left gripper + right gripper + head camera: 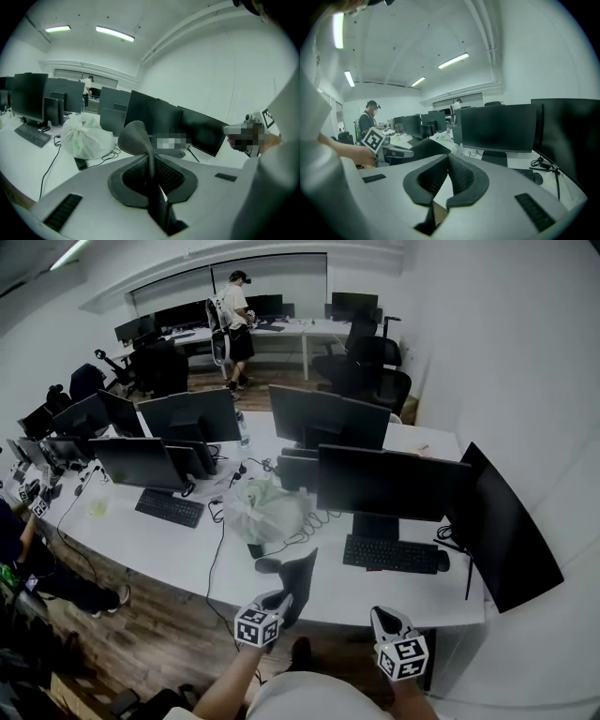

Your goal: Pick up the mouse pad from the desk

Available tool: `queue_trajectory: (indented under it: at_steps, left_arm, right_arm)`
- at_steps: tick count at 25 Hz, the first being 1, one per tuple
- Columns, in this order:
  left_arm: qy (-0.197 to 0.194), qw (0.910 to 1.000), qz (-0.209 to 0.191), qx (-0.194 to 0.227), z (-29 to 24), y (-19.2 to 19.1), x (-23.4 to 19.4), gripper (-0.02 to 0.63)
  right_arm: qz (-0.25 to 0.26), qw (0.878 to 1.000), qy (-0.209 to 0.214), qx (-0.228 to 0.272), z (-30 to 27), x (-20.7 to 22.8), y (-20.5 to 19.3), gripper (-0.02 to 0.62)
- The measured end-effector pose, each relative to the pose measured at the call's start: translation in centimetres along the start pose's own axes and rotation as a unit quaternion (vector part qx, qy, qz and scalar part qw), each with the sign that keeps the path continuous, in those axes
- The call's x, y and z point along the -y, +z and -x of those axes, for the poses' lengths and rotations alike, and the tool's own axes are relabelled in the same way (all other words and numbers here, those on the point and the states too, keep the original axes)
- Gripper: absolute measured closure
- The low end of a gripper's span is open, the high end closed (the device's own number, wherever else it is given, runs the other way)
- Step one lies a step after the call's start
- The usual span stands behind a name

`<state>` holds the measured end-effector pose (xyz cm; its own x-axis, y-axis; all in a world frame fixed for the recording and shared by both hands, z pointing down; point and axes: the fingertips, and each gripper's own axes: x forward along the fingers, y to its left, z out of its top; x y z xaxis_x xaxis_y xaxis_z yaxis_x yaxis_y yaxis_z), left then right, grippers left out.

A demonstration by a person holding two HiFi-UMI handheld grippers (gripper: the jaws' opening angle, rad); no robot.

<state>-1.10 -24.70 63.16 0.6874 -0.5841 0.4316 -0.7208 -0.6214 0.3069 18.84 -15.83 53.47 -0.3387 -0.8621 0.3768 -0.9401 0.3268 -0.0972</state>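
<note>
The mouse pad [302, 579] is a thin black sheet, lifted off the white desk [187, 554] and standing nearly upright over its front edge. My left gripper [281, 601] is shut on its lower corner. In the left gripper view the pad [136, 133] runs edge-on between the closed pads and curls over at the top, held by the left gripper [151, 173]. My right gripper [382, 617] hovers to the right of it, shut and empty. In the right gripper view the right gripper [447, 168] shows its pads touching, with the pad [423, 147] and left gripper [396, 151] off to the left.
On the desk stand a tied white plastic bag [262, 507], a keyboard [389, 554] with a mouse [442, 561], several monitors [389, 482] and cables. A small dark object [268, 565] lies near the pad. A person [234, 324] stands at the far desks.
</note>
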Motion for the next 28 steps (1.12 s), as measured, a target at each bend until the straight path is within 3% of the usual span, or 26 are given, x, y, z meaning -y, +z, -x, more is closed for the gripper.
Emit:
queue_trajectory:
  at_steps: [12, 15, 18, 22, 28]
  left_arm:
    - [0.032, 0.9959, -0.004, 0.084, 9.7, 3.7, 6.2, 0.557]
    - [0.038, 0.9942, 0.001, 0.100, 11.7, 4.1, 7.2, 0.557]
    - [0.036, 0.9926, 0.011, 0.116, 13.4, 4.2, 8.2, 0.557]
    - [0.028, 0.9909, 0.012, 0.131, 15.6, 4.4, 9.1, 0.557]
    - [0.003, 0.9871, 0.009, 0.160, 18.8, 5.5, 9.5, 0.557]
  right_arm:
    - [0.002, 0.998, 0.031, 0.057, 8.4, 1.3, 1.4, 0.583]
    - [-0.022, 0.996, 0.045, 0.069, 9.7, 1.3, 2.1, 0.583]
    - [-0.051, 0.993, 0.053, 0.088, 11.1, 1.0, 3.2, 0.583]
    - [-0.026, 0.994, 0.049, 0.089, 11.8, -0.2, 3.8, 0.583]
    - [-0.036, 0.994, 0.049, 0.095, 12.5, -2.7, 3.8, 0.583]
